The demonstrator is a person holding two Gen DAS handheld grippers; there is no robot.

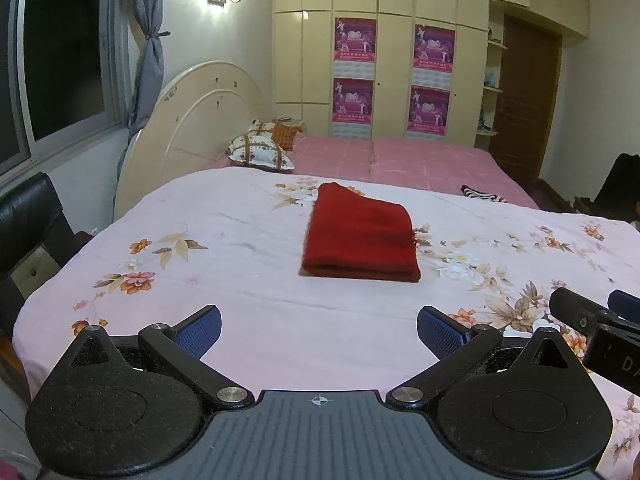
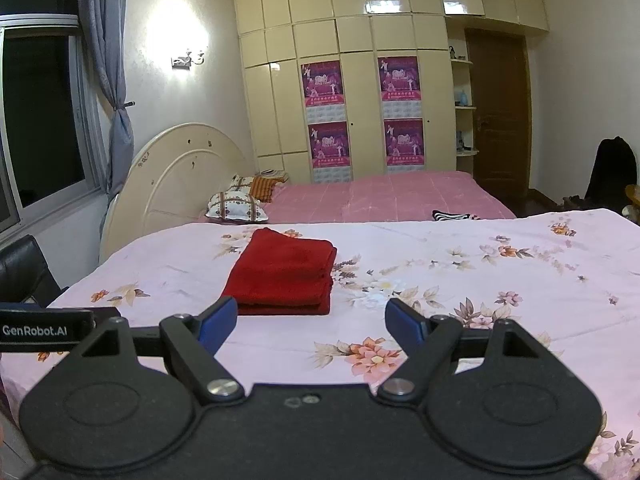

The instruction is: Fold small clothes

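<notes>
The striped cloth (image 2: 454, 215) on the pink bed (image 2: 400, 196) behind is half hidden and hard to identify. The folded red cloth (image 1: 360, 236) lies on the floral sheet (image 1: 240, 220), ahead of the left gripper (image 1: 319, 330) and right gripper (image 2: 307, 322), both spread wide and empty.

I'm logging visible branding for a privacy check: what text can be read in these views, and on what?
"GenRobot.AI": on the left gripper's black body, seen in the right wrist view.
"DA": partial, cut-off letters on the right gripper's body.
Purple posters on the wardrobe: print too blurred to read.
</notes>
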